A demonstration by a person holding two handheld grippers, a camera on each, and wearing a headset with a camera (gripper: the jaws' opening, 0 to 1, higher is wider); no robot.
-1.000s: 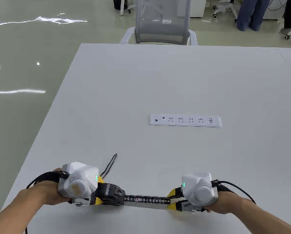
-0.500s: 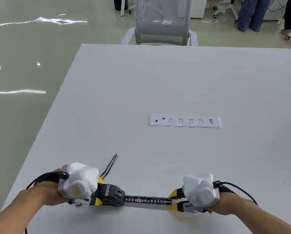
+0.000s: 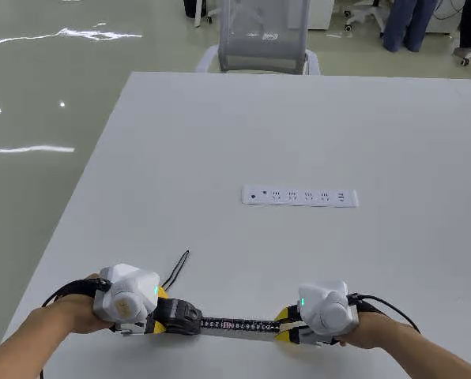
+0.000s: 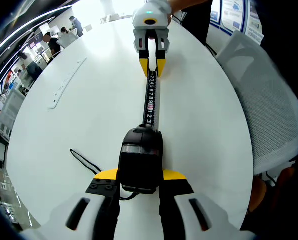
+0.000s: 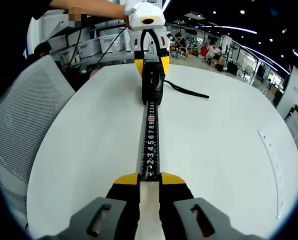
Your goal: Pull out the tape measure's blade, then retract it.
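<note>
We hold the tape measure point(image 4: 140, 159) in our left gripper point(image 4: 140, 175), fingers point(image 4: 105, 174) closed on its case, right gripper point(image 5: 150, 178) fingers pinching the blade point(image 5: 150, 140) tip, blade drawn out over the desk point(image 3: 299, 118), well nearer us than the power strip point(image 3: 299, 195)

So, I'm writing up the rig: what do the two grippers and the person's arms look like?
The left gripper and right gripper match: rounded white housings with a small green light, black jaws tipped yellow. A black cable trails from each. Forearms bare, no sleeves or gloves.
</note>
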